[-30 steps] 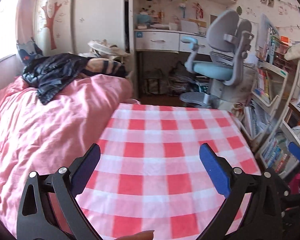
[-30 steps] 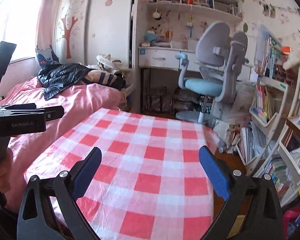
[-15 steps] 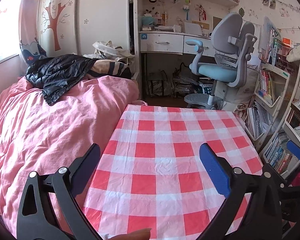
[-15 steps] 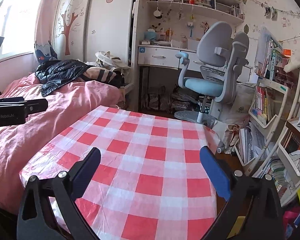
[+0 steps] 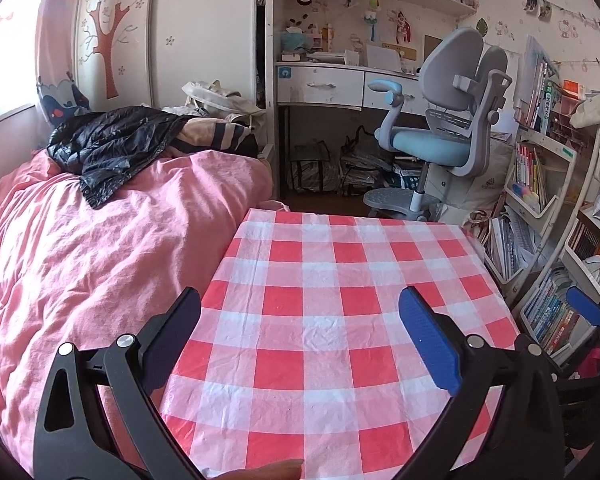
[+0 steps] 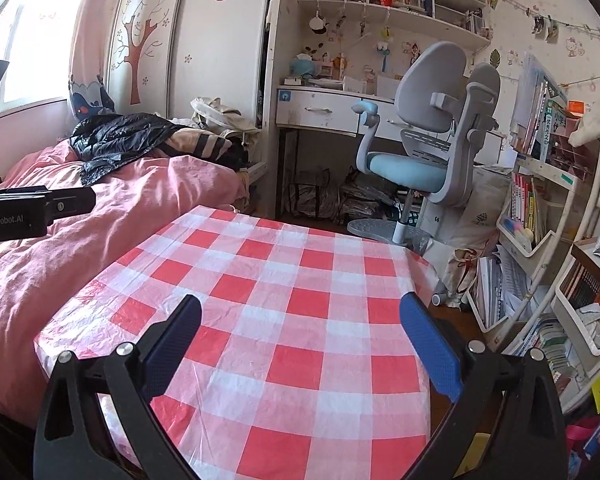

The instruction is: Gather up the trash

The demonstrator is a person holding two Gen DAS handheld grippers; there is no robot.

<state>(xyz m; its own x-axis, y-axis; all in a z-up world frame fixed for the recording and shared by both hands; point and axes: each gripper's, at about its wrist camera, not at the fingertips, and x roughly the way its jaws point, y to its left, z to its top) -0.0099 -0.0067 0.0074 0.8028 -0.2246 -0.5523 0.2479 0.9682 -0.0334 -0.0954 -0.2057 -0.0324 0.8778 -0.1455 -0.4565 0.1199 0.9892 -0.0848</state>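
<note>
Left gripper (image 5: 300, 326) is held over the near part of a table covered by a red-and-white checked cloth (image 5: 320, 280); its fingers stand wide apart with nothing between them. Right gripper (image 6: 300, 328) is likewise spread wide and empty, held over the same cloth (image 6: 300, 300) from the near right side. In the right wrist view the body of the left gripper (image 6: 32, 212) shows at the left edge, marked "GenRobot.AI", level with the bed (image 6: 80, 232). In the left wrist view a blue pad of the right gripper (image 5: 586, 306) shows at the right edge. The bed (image 5: 100, 248), under a pink quilt, touches the table's left side; a black jacket (image 5: 112, 144) lies on it near the wall. Beyond the table stands a grey chair (image 5: 444, 128) with a blue seat, before a white desk (image 5: 324, 84); bags (image 5: 340, 168) sit under the desk. White shelves (image 5: 540, 200) of books stand just right of the table. Trash: no loose item can be made out on the cloth in either view; crumpled paper (image 6: 596, 320) lies in a shelf bin at the right, well apart from both grippers. A fingertip (image 5: 276, 470) shows at the bottom edge of the left view.
</note>
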